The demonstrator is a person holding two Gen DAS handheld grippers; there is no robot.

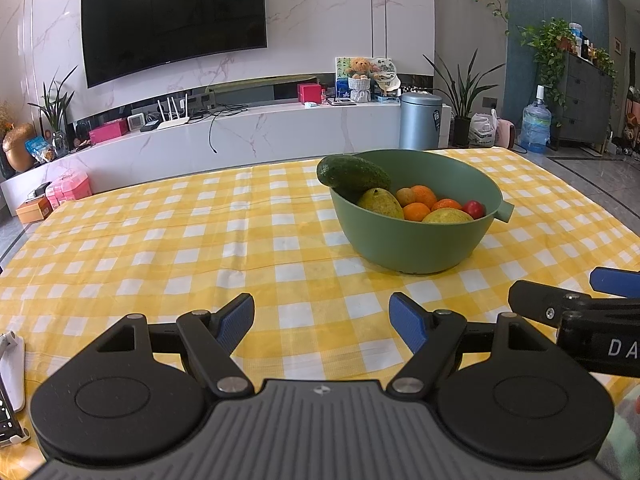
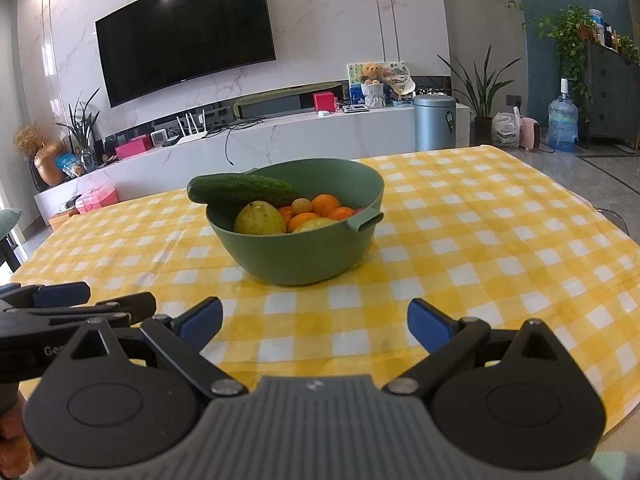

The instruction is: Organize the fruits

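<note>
A green bowl (image 1: 416,240) (image 2: 296,252) stands on the yellow checked tablecloth (image 1: 200,248). It holds a cucumber (image 1: 352,174) (image 2: 244,189) lying across its rim, yellow-green pears (image 1: 380,202) (image 2: 259,218), oranges (image 1: 424,195) (image 2: 326,204) and a small red fruit (image 1: 474,209). My left gripper (image 1: 322,322) is open and empty, low over the cloth, in front and left of the bowl. My right gripper (image 2: 316,320) is open and empty, in front of the bowl. Each gripper shows at the edge of the other's view.
A white object (image 1: 12,372) lies at the table's left front edge. Behind the table are a white TV cabinet (image 1: 240,136), a grey bin (image 1: 420,120), potted plants and a water jug (image 1: 536,124). The table's far edge lies just behind the bowl.
</note>
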